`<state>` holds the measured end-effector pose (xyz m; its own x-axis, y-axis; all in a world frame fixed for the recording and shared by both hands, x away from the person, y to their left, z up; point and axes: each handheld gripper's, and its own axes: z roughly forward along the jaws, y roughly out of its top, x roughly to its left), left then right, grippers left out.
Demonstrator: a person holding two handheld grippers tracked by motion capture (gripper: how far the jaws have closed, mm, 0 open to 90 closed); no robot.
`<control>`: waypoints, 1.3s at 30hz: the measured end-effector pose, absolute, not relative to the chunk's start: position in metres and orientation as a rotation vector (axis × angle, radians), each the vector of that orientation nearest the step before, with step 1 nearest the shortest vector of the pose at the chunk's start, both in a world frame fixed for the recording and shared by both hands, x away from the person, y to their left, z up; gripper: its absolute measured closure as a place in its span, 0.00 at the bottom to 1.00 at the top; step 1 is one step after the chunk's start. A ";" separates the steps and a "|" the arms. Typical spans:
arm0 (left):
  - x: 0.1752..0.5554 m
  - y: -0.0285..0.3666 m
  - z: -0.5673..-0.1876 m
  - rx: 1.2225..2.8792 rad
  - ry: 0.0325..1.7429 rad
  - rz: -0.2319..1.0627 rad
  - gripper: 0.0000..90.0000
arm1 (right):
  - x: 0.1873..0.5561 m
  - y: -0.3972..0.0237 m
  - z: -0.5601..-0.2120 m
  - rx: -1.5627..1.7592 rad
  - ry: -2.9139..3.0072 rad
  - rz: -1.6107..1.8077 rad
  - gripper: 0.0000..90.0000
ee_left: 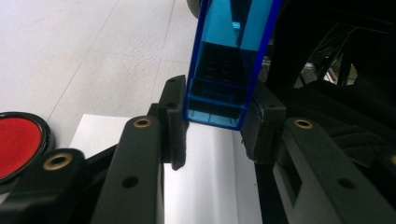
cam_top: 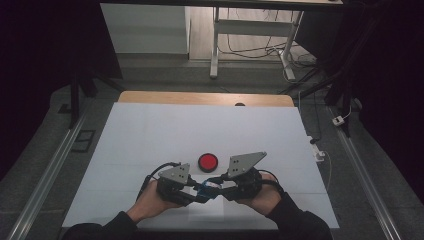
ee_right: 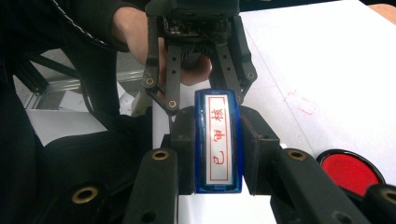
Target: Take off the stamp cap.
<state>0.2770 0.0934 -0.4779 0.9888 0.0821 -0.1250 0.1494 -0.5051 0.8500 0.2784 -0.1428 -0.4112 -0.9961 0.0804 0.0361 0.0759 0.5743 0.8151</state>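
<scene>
A blue translucent stamp (cam_top: 206, 188) hangs between both grippers above the near edge of the white table. In the right gripper view its white face with red characters (ee_right: 218, 140) lies between the pads, and my right gripper (ee_right: 218, 151) is shut on it. In the left gripper view the stamp's hollow blue end (ee_left: 219, 70) stands upright between the pads, which press on both of its sides, so my left gripper (ee_left: 215, 126) is shut on it too. From above, the left gripper (cam_top: 199, 194) and the right gripper (cam_top: 216, 188) meet tip to tip.
A round red ink pad (cam_top: 208, 161) in a black rim lies on the white table cover (cam_top: 200, 125) just beyond the grippers, and shows as well in the left gripper view (ee_left: 16, 140) and the right gripper view (ee_right: 350, 172). A white sheet (ee_left: 205, 182) lies under the stamp.
</scene>
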 end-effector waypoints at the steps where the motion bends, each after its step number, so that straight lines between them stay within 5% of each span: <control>1: 0.277 0.094 -0.478 2.100 0.159 -0.087 0.72 | 0.278 -0.143 -0.411 0.135 2.783 1.444 0.78; 39: 0.284 0.099 -0.473 2.065 0.228 -0.205 0.77 | 0.278 -0.148 -0.408 0.054 2.705 1.522 0.78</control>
